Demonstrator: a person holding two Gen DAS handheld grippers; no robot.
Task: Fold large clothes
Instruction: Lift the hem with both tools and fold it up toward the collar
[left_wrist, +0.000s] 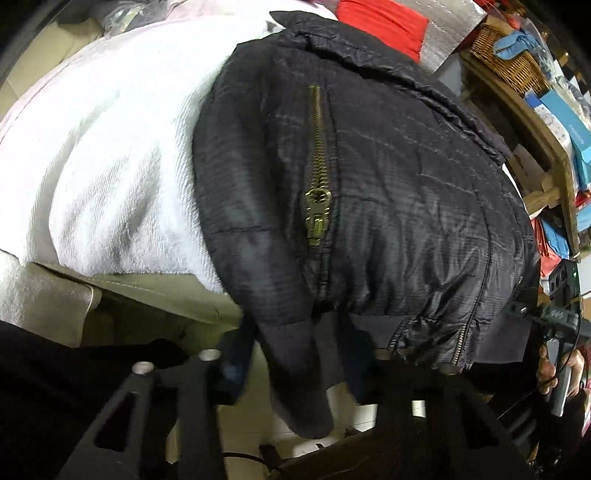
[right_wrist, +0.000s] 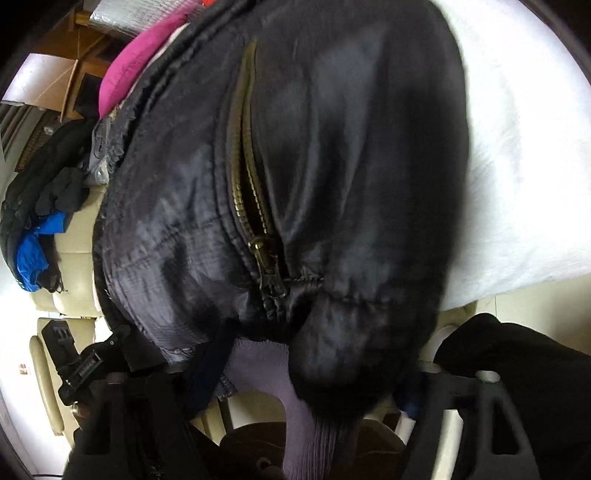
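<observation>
**Jacket half gathered, fold not finished**

We are working the black jacket (left_wrist: 369, 192) on the white towel (left_wrist: 110, 147), its brass zipper (left_wrist: 317, 184) facing up. Our left gripper (left_wrist: 295, 369) is spread around a dark cuff at 6 o'clock. Our right gripper (right_wrist: 295, 387) is straddling the hem; whether it is pinching, we cannot tell. We are judging the sleeves tucked, the body fold still remaining.

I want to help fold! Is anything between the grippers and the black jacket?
No, nothing visible is in the way. The black jacket hangs right at the left gripper, its cuff drooping between the fingers. The right gripper is at its hem too. Whether either is pinching is unclear.
</observation>
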